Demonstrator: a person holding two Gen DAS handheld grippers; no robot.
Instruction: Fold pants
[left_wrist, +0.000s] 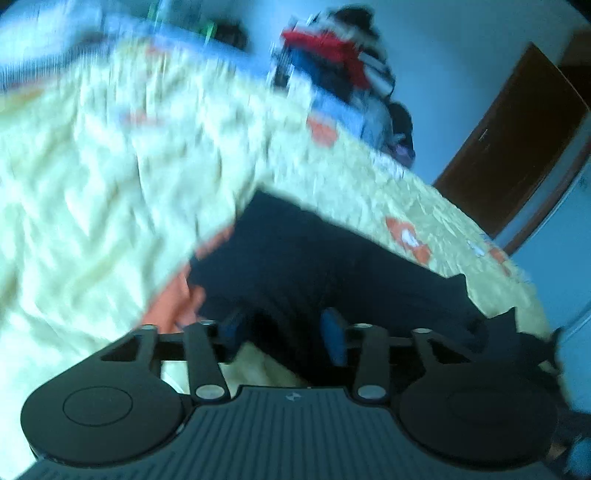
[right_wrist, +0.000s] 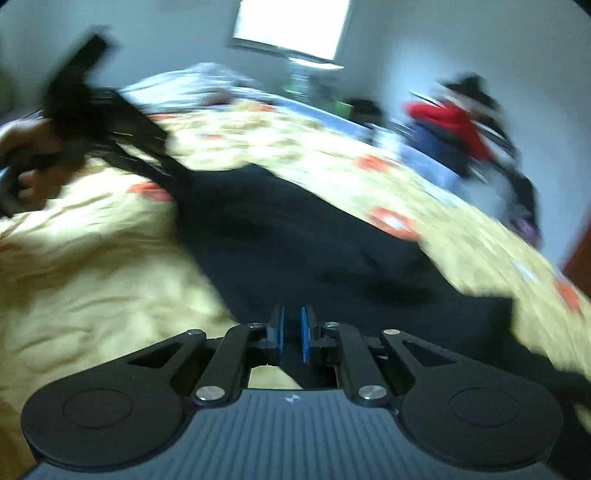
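Observation:
Dark navy pants (left_wrist: 314, 251) lie spread on a pale yellow bedspread (left_wrist: 92, 184). My left gripper (left_wrist: 282, 328) hovers just over their near edge, open, with only the flat cloth showing below its blue pads (left_wrist: 332, 334). In the right wrist view the pants (right_wrist: 295, 240) run from the near edge toward the upper left. My right gripper (right_wrist: 291, 325) is over them with its pads almost together, leaving a thin slit; whether cloth is pinched in it I cannot tell. The left gripper (right_wrist: 85, 107), blurred and held by a hand (right_wrist: 26, 147), is at the pants' far left end.
The bedspread (right_wrist: 92, 258) carries orange patterns and is rumpled. A pile of red, blue and dark clothes (left_wrist: 332, 62) sits at the bed's far side, also seen as the clothes pile (right_wrist: 454, 125). A brown door (left_wrist: 517, 140) stands right; a bright window (right_wrist: 291, 26) is behind.

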